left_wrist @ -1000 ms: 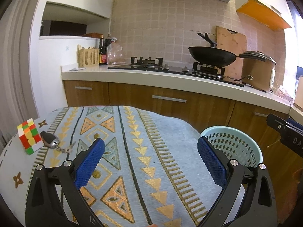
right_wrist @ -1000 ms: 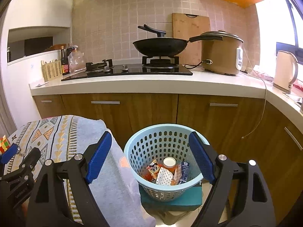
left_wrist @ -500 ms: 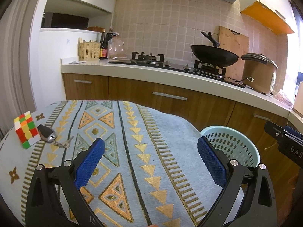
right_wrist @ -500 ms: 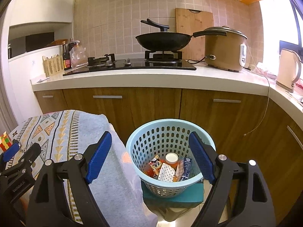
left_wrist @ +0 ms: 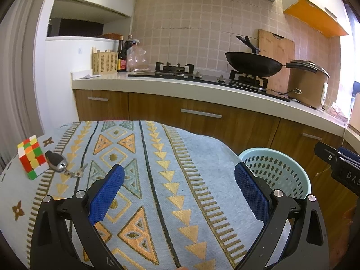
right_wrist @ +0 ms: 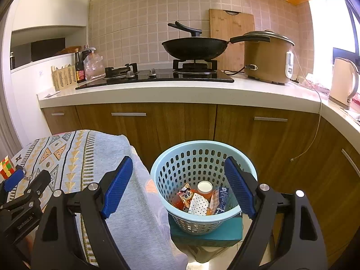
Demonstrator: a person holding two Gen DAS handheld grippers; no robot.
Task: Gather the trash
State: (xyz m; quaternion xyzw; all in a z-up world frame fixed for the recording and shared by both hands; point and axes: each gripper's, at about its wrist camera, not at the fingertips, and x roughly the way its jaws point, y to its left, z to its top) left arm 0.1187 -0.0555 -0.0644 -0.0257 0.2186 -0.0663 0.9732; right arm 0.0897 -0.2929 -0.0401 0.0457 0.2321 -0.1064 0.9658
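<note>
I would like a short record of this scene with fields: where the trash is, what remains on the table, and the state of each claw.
trash: wrappers and a small cup lie inside the blue basket
basket place: on a teal box beside the table
table: patterned cloth, with a puzzle cube and a car key at its left edge
left claw: open, empty, over the cloth
right claw: open, empty, facing the basket

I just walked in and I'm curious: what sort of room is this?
A home kitchen, most likely. A black wok sits on a black gas hob, a brown rice cooker stands on the white countertop, and the wall behind is tiled.
</note>
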